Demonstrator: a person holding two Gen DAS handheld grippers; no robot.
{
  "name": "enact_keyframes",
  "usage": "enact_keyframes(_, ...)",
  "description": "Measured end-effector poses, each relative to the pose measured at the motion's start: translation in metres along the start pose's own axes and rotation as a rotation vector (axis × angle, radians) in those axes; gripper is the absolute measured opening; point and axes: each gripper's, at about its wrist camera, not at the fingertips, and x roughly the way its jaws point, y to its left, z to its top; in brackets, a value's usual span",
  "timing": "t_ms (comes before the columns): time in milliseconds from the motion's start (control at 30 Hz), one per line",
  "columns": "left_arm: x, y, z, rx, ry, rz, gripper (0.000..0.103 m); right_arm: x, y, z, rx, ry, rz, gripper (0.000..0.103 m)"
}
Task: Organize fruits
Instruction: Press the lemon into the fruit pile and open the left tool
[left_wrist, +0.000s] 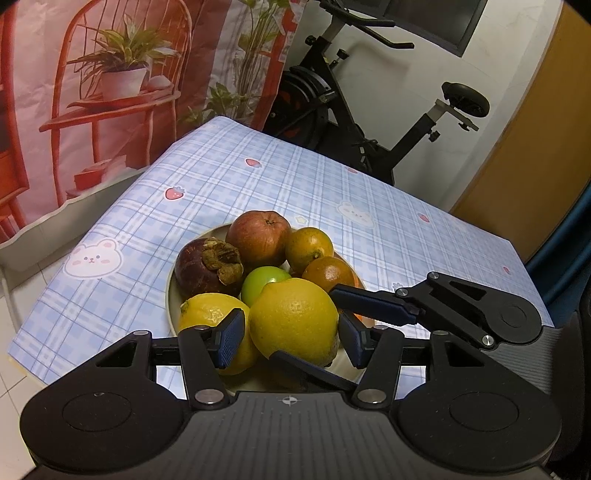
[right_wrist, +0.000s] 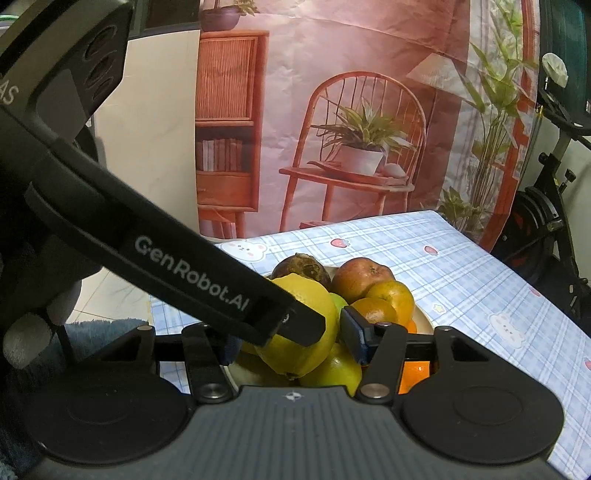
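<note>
A big yellow lemon (left_wrist: 295, 321) hangs just above a cream plate (left_wrist: 171, 295) of fruit on the checked tablecloth (left_wrist: 229, 173). My left gripper (left_wrist: 291, 338) brackets it on both sides, with a thin gap showing at the left pad (left_wrist: 231, 338). My right gripper (left_wrist: 303, 325) reaches in from the right, one finger over the lemon and one under, clamped on it. In the right wrist view the lemon (right_wrist: 295, 332) sits in my right gripper (right_wrist: 290, 345); the left gripper's finger (right_wrist: 221, 280) crosses over it. A second lemon (left_wrist: 207, 310), mangosteen (left_wrist: 207, 266), apple (left_wrist: 258, 236), two oranges (left_wrist: 308, 243) and a green fruit (left_wrist: 262, 282) lie on the plate.
An exercise bike (left_wrist: 369, 110) stands behind the table's far corner. A printed backdrop (left_wrist: 110, 92) hangs along the left. The table edge (left_wrist: 92, 221) drops to tiled floor on the left. A gloved hand (right_wrist: 37, 325) holds the left gripper.
</note>
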Motion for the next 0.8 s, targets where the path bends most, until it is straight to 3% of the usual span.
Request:
enact_keyframes(500,-0.006,0.010,0.003,-0.062,-0.024,-0.012,0.059,-0.005,0.000,-0.003,0.004,0.004,0.018,0.054)
enact_keyframes(800,-0.003,0.003,-0.001,-0.025,0.016,-0.031,0.058,-0.003,-0.002,-0.003,0.021,0.016,0.025,0.056)
